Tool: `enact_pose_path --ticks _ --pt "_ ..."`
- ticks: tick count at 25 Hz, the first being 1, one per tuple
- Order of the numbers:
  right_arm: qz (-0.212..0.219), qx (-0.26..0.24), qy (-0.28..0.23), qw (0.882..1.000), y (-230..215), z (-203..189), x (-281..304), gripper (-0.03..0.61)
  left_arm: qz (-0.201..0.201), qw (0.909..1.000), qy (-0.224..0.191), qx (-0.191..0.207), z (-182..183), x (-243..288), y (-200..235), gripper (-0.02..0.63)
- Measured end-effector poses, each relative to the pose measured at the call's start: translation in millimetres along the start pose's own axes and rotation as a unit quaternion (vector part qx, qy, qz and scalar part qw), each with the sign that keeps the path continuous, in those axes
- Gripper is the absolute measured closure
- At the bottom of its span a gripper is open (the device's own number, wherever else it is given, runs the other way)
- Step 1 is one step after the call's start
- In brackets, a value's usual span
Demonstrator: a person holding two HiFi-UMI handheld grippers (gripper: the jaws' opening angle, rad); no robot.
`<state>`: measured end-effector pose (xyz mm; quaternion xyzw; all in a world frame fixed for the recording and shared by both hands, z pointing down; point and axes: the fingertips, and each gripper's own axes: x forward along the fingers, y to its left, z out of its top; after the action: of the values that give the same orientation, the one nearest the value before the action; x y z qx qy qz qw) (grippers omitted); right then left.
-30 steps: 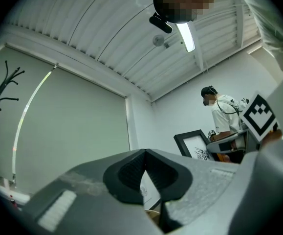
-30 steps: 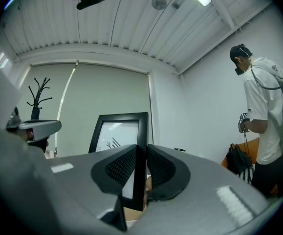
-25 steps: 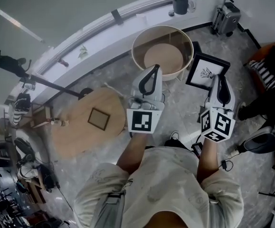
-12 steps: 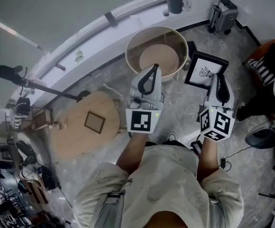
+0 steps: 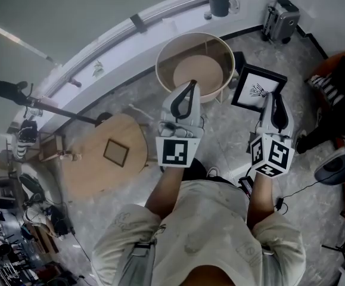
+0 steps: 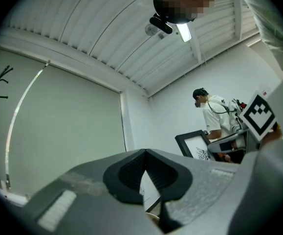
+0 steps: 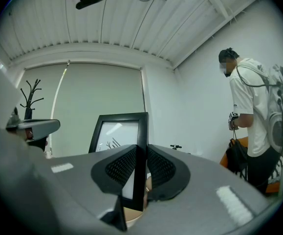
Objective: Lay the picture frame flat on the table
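A black picture frame (image 5: 257,88) with a white print hangs upright in the air, to the right of the round, rimmed wooden table (image 5: 220,40). My right gripper (image 5: 274,100) is shut on the frame's edge. In the right gripper view the black border (image 7: 142,126) sits pinched between the two pads of that gripper (image 7: 141,148). My left gripper (image 5: 190,85) is held over the near rim of the round table, its jaws shut with nothing in them. In the left gripper view that gripper (image 6: 145,152) points up and the frame (image 6: 195,143) shows off to its right.
An oval wooden table (image 5: 95,171) at the left bears a small square frame (image 5: 115,152). A grey bin (image 5: 218,2) and a suitcase (image 5: 282,16) stand by the far wall. An orange seat (image 5: 333,82) is at the right. Another person (image 7: 251,121) stands beyond the right gripper.
Both grippers and the held frame have drifted slightly toward the round table. The grip on the frame is unchanged.
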<state>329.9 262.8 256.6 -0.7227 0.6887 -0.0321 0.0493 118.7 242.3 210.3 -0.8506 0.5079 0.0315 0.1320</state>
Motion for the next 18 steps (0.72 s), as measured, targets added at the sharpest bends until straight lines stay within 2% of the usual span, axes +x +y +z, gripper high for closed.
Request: enact_pose_path --ticks 8,16,18 --pt "0.008 -0.016 0.003 1.0 9 -4 20 0.509 0.004 1.0 0.0 -0.009 -14 14 14 0.611" --pt "0.015 -0.038 0.005 0.999 31 -5 67 0.509 0.018 0.9995 -0.018 -0.02 -29 46 56 0.611" --pt "0.02 -0.042 0.009 0.999 39 -5 82 0.509 0.01 0.9999 -0.012 -0.005 -35 55 64 0.611"
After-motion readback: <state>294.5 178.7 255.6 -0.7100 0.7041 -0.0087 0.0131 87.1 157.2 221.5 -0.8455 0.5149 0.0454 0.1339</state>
